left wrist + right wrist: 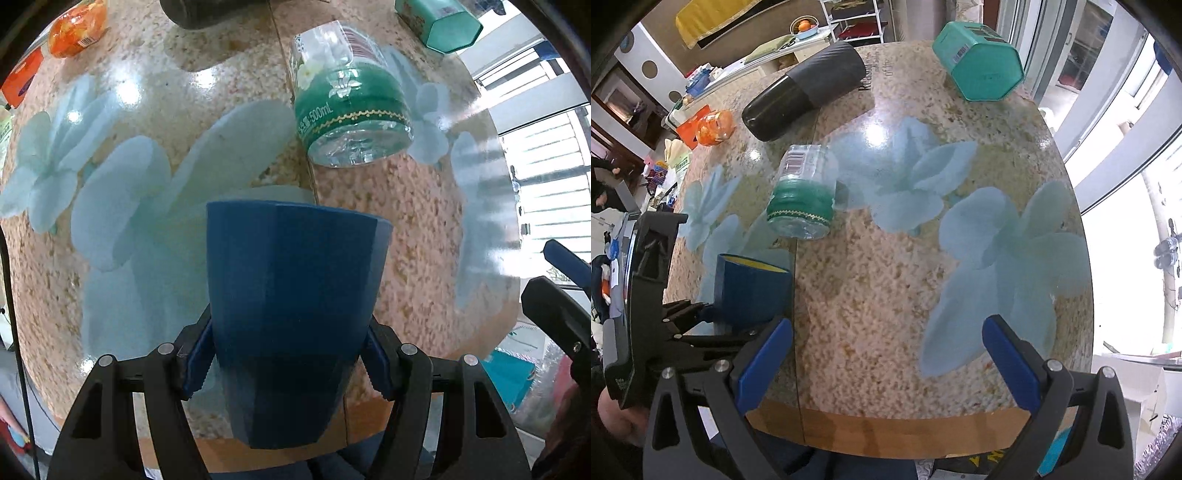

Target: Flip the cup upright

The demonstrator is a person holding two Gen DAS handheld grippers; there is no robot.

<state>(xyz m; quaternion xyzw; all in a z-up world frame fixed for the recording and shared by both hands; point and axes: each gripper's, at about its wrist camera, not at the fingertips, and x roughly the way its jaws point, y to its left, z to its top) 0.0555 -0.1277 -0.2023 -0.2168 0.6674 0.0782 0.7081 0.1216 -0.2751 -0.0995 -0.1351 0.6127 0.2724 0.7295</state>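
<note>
Blocking most of the left wrist view, the blue cup [291, 317] hides its own base and any table contact, so I cannot tell whether it rests on the table [413, 236]. Left gripper [288, 363] pinches the cup's lower body from both sides, rim up, yellow inside. Beyond the cup a plastic bottle [347, 99] lies on its side. Right gripper [886, 363] hovers right of the cup, fingers spread wide, holding nothing.

Two wrist fisheyes over one tabletop [424, 229]

The left view sits close behind the cup [291, 295]; the right view looks farther back, sharing the cup at lower left and the bottle [801, 195].
</note>
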